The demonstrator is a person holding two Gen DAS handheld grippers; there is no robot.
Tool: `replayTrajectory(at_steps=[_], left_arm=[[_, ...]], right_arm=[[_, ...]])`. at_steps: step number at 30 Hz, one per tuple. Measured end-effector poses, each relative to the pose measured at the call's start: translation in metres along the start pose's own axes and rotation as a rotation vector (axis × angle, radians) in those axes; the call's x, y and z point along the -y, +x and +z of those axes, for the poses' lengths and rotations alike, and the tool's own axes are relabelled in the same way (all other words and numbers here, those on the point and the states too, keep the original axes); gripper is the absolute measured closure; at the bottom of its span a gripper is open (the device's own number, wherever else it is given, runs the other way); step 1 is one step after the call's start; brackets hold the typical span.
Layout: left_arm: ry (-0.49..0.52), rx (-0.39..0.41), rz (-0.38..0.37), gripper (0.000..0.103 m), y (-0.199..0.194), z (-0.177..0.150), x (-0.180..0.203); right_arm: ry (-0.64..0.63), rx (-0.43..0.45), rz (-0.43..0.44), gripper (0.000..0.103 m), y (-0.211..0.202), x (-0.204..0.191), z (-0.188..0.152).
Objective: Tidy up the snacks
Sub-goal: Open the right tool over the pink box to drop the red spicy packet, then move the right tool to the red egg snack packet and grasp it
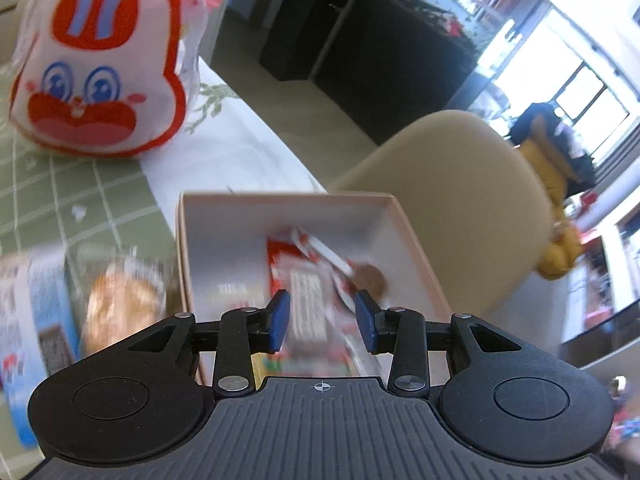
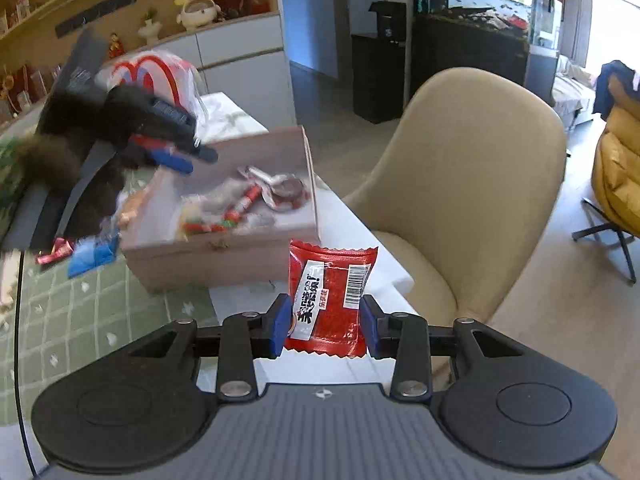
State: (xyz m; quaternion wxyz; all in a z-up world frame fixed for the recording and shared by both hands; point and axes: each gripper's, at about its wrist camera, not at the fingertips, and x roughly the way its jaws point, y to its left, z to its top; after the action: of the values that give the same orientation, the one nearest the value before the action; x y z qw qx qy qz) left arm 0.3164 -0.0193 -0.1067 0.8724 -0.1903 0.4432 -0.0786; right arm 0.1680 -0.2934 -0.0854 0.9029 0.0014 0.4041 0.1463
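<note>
Beige chair (image 2: 460, 184) fills the right of the right wrist view, behind a table (image 2: 92, 320) under green checked cloth. Upper left in the left view sits a rabbit bag (image 1: 100, 64). At centre a pink box (image 2: 224, 256) lies open with wrapped snacks (image 2: 256, 200) inside. The left gripper (image 1: 323, 316) hangs over it, blue pads apart with nothing between them. Low centre in the right view, the right gripper (image 2: 325, 326) clamps a red packet (image 2: 330, 300), short of the box
</note>
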Motion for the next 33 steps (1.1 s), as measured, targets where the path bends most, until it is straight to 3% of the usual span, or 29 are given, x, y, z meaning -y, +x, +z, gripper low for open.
replayTrajectory(at_steps=[5, 8, 11, 12, 14, 17, 21, 26, 30, 33], left_arm=[[-0.066, 0.010, -0.038, 0.063, -0.049, -0.051, -0.009], [-0.080, -0.004, -0.049, 0.063, -0.064, -0.071, -0.015], [-0.071, -0.018, -0.038, 0.063, -0.075, -0.087, -0.026], [-0.074, -0.017, -0.037, 0.063, -0.081, -0.092, -0.030], [-0.088, 0.000, -0.028, 0.063, -0.089, -0.101, -0.040], [-0.124, 0.021, 0.008, 0.063, -0.100, -0.111, -0.055], [-0.171, 0.047, 0.041, 0.063, -0.108, -0.118, -0.075], [-0.214, 0.124, 0.079, 0.063, -0.129, -0.108, -0.102], [-0.218, 0.237, 0.166, 0.063, -0.150, -0.085, -0.133], [-0.241, 0.258, 0.276, 0.063, -0.147, -0.071, -0.171]], right_arm=[[-0.005, 0.070, 0.072, 0.066, 0.001, -0.017, 0.069], [-0.009, 0.033, 0.173, 0.066, 0.027, -0.034, 0.112], [-0.019, -0.031, 0.190, 0.066, 0.068, -0.054, 0.135], [-0.020, -0.057, 0.200, 0.061, 0.083, -0.058, 0.138], [-0.029, -0.101, 0.225, 0.053, 0.107, -0.066, 0.137], [-0.001, -0.137, 0.205, 0.050, 0.119, -0.074, 0.129], [0.001, -0.129, 0.200, 0.043, 0.102, -0.077, 0.116], [-0.059, -0.088, 0.184, 0.042, 0.071, -0.096, 0.109], [-0.063, -0.058, 0.256, 0.041, 0.051, -0.116, 0.103], [-0.075, -0.047, 0.288, 0.039, 0.046, -0.135, 0.091]])
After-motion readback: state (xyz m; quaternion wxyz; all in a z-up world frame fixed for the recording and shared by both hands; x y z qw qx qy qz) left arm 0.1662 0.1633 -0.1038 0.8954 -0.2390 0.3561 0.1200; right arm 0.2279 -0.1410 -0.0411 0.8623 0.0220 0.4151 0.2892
